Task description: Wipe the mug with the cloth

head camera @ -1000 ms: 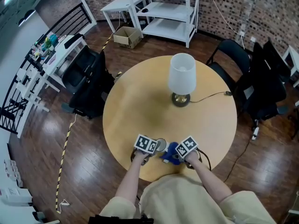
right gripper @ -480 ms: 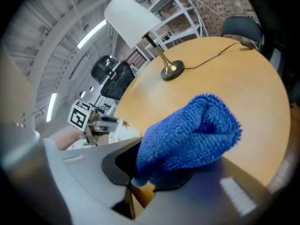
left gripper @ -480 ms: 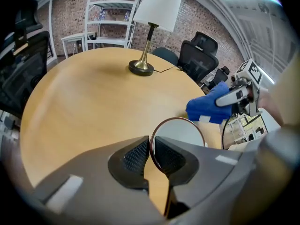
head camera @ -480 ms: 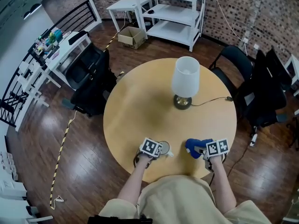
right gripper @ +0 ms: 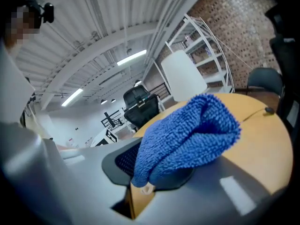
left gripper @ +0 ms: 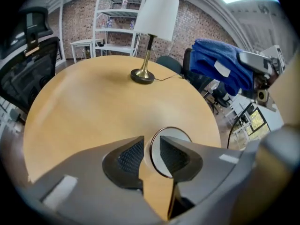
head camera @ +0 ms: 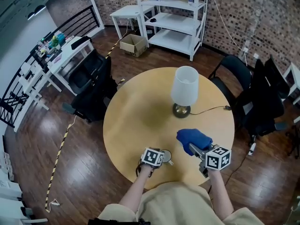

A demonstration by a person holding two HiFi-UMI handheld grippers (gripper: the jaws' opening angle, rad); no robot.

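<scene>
As left tongs (left gripper: pixel 151 146) loosen, mug (left gripper: pixel 176 133) wall stands between.

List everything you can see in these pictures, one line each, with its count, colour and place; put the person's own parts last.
table: one, light wood, round, mid-room.
lamp: one, white shade, brassy base, on the table's far side.
mug: one, white, near the table's front edge.
cloth: one, blue, raised above the table.
office chairs: at least three, black, around the table.
shelf unit: one, white, beyond the table.
cardboard box: one, brown, beside the shelf unit.
left claw: one, grey, open, jaws have just been opening, astride the mug's wall.
right claw: one, grey, shut on the cloth.
</scene>
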